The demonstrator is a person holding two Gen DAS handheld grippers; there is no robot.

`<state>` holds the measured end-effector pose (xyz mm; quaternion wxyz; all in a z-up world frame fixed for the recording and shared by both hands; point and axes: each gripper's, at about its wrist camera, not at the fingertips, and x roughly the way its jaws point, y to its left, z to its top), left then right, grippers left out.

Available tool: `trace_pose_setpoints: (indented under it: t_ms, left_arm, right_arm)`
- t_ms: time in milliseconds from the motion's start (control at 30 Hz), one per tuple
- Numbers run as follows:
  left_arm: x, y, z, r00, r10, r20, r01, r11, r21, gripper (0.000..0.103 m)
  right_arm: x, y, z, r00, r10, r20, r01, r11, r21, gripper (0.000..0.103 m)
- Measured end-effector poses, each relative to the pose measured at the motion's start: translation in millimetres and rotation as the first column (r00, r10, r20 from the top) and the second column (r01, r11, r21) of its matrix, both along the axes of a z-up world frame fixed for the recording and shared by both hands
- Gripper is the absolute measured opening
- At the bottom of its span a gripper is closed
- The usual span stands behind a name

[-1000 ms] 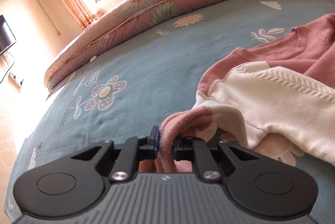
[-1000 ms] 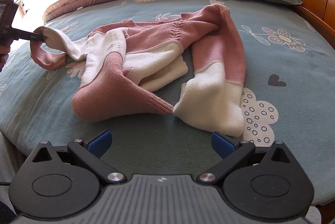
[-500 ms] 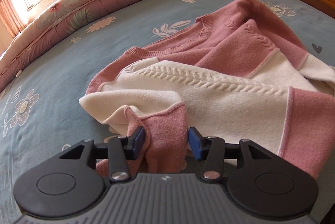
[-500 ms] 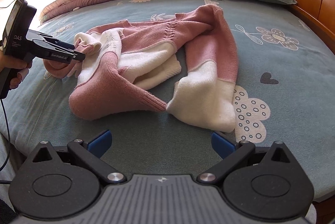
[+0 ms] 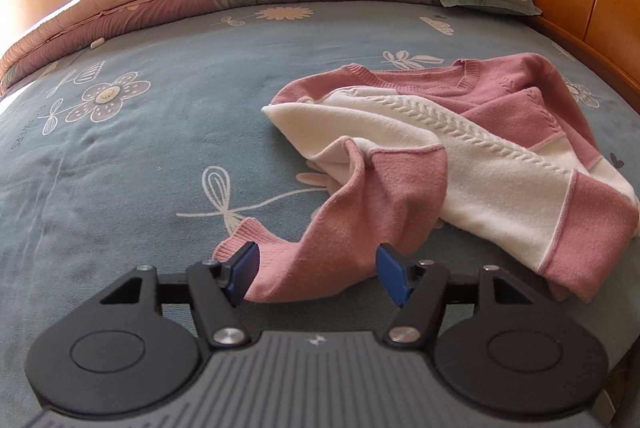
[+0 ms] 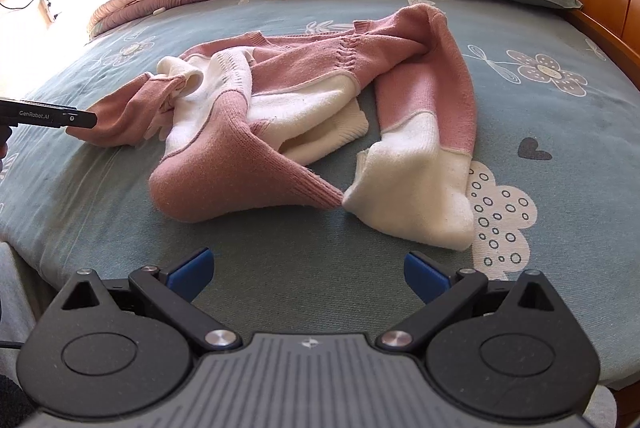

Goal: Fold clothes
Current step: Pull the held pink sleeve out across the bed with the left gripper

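Releasing the sweater sleeve (image 5: 344, 228), the left gripper (image 5: 316, 270) has just been opening around it; the right gripper (image 6: 306, 274), wide and empty, waits nearer than the sweater's hem.

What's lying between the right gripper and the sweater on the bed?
Nothing: in the right wrist view only bare blue bedsheet separates the open right gripper from the sweater.
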<state>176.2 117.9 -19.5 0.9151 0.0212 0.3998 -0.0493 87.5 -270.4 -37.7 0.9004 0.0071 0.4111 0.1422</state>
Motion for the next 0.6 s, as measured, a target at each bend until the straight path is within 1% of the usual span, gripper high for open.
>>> trace_pose_setpoints:
  t_ms: [133, 233, 300, 367, 467, 533, 600]
  left_arm:
    - [-0.7, 18.7, -13.0, 0.998, 0.068, -0.001, -0.067, 0.996, -0.064, 0.066]
    - [-11.5, 23.2, -18.3, 0.998, 0.059, 0.033, -0.056, 0.996, -0.068, 0.066]
    - [-16.5, 25.2, -22.0, 0.999, 0.034, 0.039, -0.032, 0.998, -0.049, 0.069]
    - [-18.7, 25.1, -24.9, 0.999, 0.004, 0.043, -0.004, 1.000, -0.007, 0.069]
    - [-17.2, 21.7, -25.2, 0.997, -0.046, 0.066, 0.041, 0.996, 0.080, 0.069]
    - [-13.8, 16.8, -24.4, 0.990, -0.118, 0.079, 0.106, 0.983, 0.147, 0.069]
    - [-9.2, 11.9, -26.8, 0.978, -0.194, 0.071, 0.176, 0.961, 0.212, 0.069]
  right_arm:
    - [-0.3, 1.4, 3.3, 1.000, -0.003, 0.001, 0.003, 1.000, -0.013, 0.103]
    - [0.8, 3.0, 3.9, 1.000, -0.003, -0.004, 0.003, 1.000, -0.023, 0.103]
    - [2.0, 4.5, 3.8, 1.000, -0.002, -0.009, 0.001, 1.000, -0.029, 0.103]
    - [4.2, 8.7, 2.1, 1.000, 0.007, -0.018, -0.008, 0.999, -0.038, 0.103]
    - [5.6, 18.3, 0.9, 0.999, 0.028, -0.026, -0.029, 0.998, -0.047, 0.103]
    - [5.3, 24.8, 1.3, 0.999, 0.044, -0.028, -0.045, 0.998, -0.054, 0.103]
    - [5.2, 30.4, 2.1, 0.998, 0.057, -0.029, -0.058, 0.996, -0.063, 0.103]
